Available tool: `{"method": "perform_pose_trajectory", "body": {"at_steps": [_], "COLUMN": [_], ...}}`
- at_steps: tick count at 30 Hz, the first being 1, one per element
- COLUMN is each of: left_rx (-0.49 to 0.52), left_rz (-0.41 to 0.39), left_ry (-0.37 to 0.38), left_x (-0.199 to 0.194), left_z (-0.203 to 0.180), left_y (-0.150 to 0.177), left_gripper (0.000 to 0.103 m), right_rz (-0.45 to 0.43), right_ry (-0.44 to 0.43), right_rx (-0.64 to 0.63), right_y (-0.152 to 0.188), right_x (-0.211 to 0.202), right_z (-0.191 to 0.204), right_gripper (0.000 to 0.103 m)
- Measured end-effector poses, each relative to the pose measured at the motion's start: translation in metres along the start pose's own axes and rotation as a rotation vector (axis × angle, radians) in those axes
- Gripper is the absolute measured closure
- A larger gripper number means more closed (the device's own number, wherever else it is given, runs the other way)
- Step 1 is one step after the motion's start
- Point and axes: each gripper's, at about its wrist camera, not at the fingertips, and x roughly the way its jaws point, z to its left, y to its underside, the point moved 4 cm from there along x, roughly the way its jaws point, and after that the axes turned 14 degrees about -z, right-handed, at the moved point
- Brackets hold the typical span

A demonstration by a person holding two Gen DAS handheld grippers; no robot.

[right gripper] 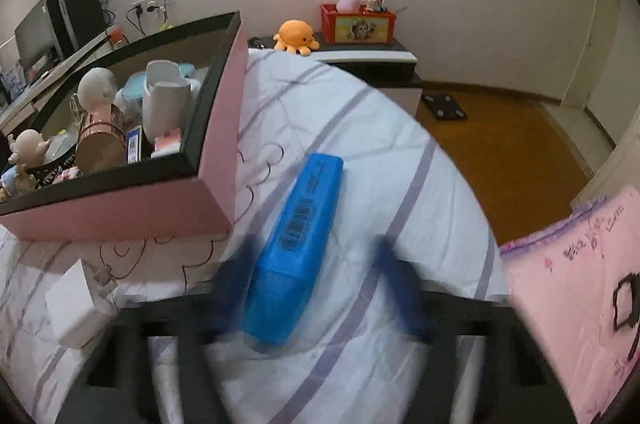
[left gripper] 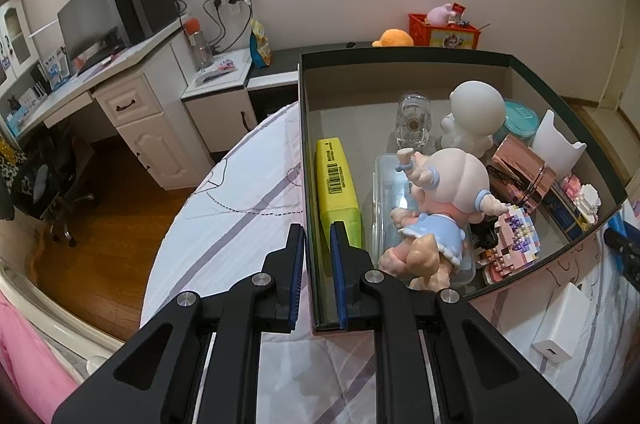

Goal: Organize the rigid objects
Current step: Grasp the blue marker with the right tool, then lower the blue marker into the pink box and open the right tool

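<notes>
Blue plastic case [right gripper: 296, 248], one, barcode unreadable, lies on the striped bedding [right gripper: 360, 152] between the right gripper [right gripper: 316, 288] fingers, blurred, not visibly touching. Left gripper [left gripper: 317, 256] pinches the box [left gripper: 306, 160] wall; one yellow case [left gripper: 338, 184] inside, two dolls.

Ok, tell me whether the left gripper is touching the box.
Touching. The left wrist view shows the left gripper closed on the box, pinching its side wall from inside and outside.

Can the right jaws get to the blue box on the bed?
Probably yes. The blue box lies in the open on the bedspread, already between the blurred fingers of the right gripper, and nothing covers it. The pink storage box sits apart, off to one side.
</notes>
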Motion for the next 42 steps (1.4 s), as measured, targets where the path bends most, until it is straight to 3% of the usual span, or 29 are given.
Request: {"method": "perform_pose_trajectory", "body": {"at_steps": [3,9,18,25,33,36,38,42], "left_rx": [0.003,0.003,0.004,0.009,0.007,0.007,0.003,0.014], "left_rz": [-0.001,-0.001,0.0,0.0,0.0,0.001,0.001,-0.003], "left_ry": [-0.001,0.0,0.0,0.005,0.006,0.005,0.006,0.009], "left_x": [0.0,0.001,0.0,0.0,0.001,0.0,0.0,-0.001], "left_z": [0.002,0.001,0.002,0.003,0.003,0.003,0.003,0.003], "left_y": [0.001,0.0,0.001,0.002,0.001,0.001,0.001,0.002], "left_gripper": [0.09,0.09,0.09,0.09,0.09,0.09,0.09,0.09], "right_rz": [-0.008,-0.055,-0.163,-0.122,-0.081,-0.094,-0.129,-0.188], "right_ry": [-0.034,-0.059,-0.117,-0.236,-0.311,-0.297,-0.276,-0.227], "right_rx": [0.004,0.025,-0.025,-0.133,-0.146,-0.146,-0.147,-0.126], "right_y": [-0.002,-0.011,-0.061,-0.073,-0.063,-0.062,-0.063,-0.065], "right_x": [-0.001,-0.012,-0.038,-0.025,-0.007,-0.011,-0.02,-0.041], "right_z": [-0.002,-0.005,0.019,0.077,0.098,0.098,0.095,0.085], "right_gripper": [0.075,0.076,0.076,0.076,0.076,0.072,0.059,0.051]}}
